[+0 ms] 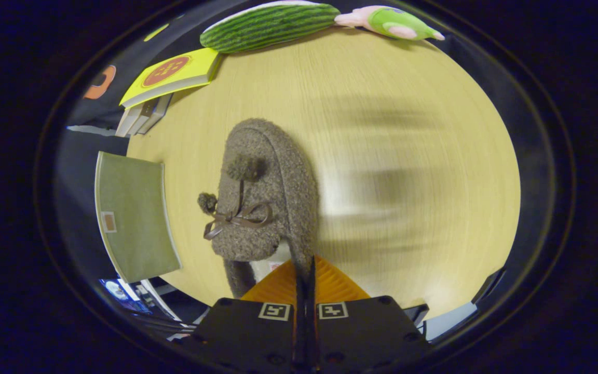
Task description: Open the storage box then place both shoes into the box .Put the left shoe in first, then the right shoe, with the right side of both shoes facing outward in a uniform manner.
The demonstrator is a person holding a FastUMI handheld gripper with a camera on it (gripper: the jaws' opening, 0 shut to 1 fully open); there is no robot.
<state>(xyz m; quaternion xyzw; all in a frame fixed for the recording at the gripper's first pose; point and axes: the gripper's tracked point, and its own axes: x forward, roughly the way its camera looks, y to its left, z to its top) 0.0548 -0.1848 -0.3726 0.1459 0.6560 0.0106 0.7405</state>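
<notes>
Fuzzy slipper pinched at the heel

The orange fingers (304, 280) are pressed together on the back rim of the brown slipper (268, 192), which hangs over the tabletop (408, 156) with its toe pointing away and bow on top; a green folder (133, 221) sits to its left, stacked books (166, 78) further off, a striped cucumber plush (268, 25) and a pink-green toy (390, 22) at the far edge.

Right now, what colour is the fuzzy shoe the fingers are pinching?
Brown, with a brown bow; the gripper grips the shoe in the gripper view.
</notes>
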